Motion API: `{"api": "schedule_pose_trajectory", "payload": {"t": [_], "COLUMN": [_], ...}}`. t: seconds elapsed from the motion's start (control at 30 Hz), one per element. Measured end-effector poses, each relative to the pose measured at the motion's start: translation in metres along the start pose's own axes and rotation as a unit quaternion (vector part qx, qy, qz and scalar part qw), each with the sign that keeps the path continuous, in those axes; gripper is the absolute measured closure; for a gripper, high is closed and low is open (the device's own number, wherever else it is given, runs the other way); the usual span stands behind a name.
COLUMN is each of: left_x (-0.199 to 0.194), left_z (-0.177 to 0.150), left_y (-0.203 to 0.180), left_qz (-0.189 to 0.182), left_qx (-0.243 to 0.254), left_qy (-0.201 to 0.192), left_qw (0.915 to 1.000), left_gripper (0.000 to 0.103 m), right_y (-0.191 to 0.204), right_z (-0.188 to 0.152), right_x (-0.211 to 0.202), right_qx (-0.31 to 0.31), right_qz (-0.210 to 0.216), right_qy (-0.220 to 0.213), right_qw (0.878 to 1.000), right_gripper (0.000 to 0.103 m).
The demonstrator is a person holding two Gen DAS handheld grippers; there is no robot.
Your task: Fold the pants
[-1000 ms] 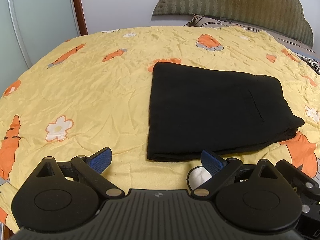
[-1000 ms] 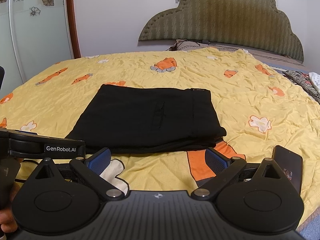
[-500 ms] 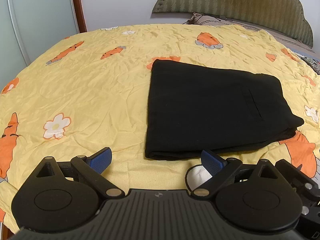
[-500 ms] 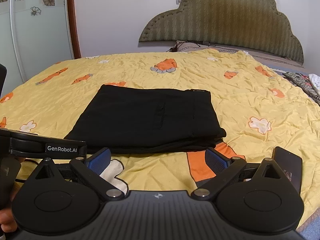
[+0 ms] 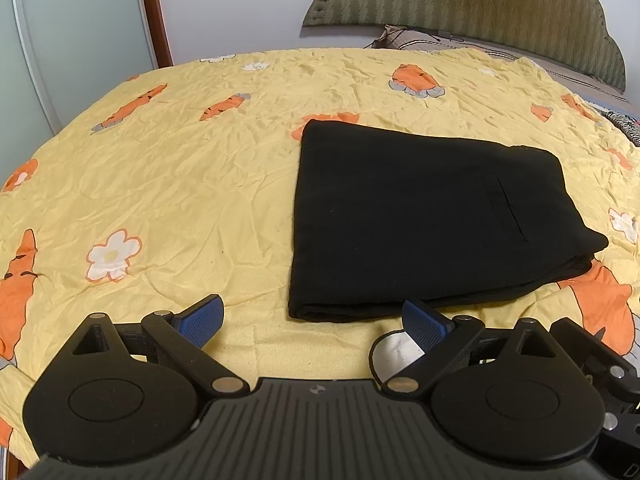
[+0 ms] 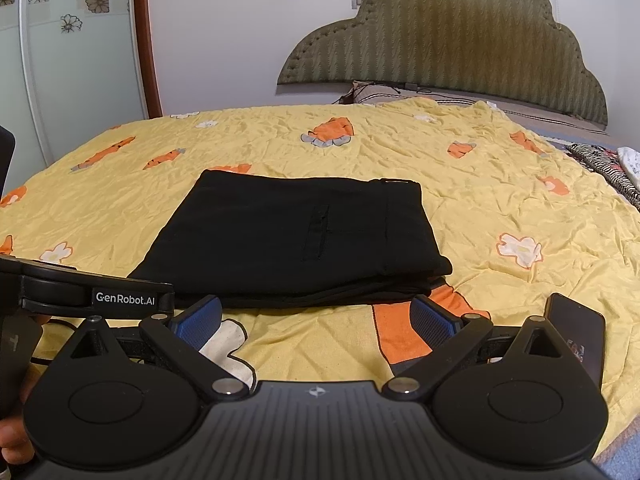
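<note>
The black pants (image 5: 420, 220) lie folded into a flat rectangle on the yellow bedspread (image 5: 180, 184), with a back pocket slit facing up. They also show in the right wrist view (image 6: 296, 240). My left gripper (image 5: 312, 318) is open and empty, held just in front of the pants' near left corner. My right gripper (image 6: 316, 316) is open and empty, just in front of the pants' near edge. Neither gripper touches the cloth.
A dark phone (image 6: 576, 332) lies on the bedspread by the right gripper. The left gripper's body (image 6: 96, 296) shows at the left of the right wrist view. A padded headboard (image 6: 440, 40) and a pillow (image 6: 384, 94) stand at the back. A striped cloth (image 6: 612, 168) lies far right.
Both cameras have tilted slightly, so the pants sit a little lower in view. The pants have not moved and both grippers stay open.
</note>
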State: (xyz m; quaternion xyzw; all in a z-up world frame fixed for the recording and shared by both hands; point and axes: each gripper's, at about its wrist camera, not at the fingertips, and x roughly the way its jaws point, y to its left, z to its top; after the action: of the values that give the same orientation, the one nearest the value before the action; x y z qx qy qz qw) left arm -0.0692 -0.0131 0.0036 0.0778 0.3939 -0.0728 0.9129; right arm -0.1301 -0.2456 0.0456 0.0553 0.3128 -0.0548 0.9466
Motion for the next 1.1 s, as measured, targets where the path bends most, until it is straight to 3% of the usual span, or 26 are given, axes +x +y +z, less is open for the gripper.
{"api": "schedule_pose_trajectory", "payload": {"t": [1.1], "left_x": [0.0014], "left_z": [-0.0018], "left_y": [0.0012], "left_qz": [0.001], "left_qx": [0.0], "left_qy": [0.001], "left_qw": [1.0], "left_gripper": [0.005], "right_y": [0.0012], "right_z": [-0.0009], "right_x": [0.0018], "right_qx": [-0.002], "right_qz": [0.0], "right_qy": [0.001], "right_qw": [1.0], "right_gripper": [0.002]}}
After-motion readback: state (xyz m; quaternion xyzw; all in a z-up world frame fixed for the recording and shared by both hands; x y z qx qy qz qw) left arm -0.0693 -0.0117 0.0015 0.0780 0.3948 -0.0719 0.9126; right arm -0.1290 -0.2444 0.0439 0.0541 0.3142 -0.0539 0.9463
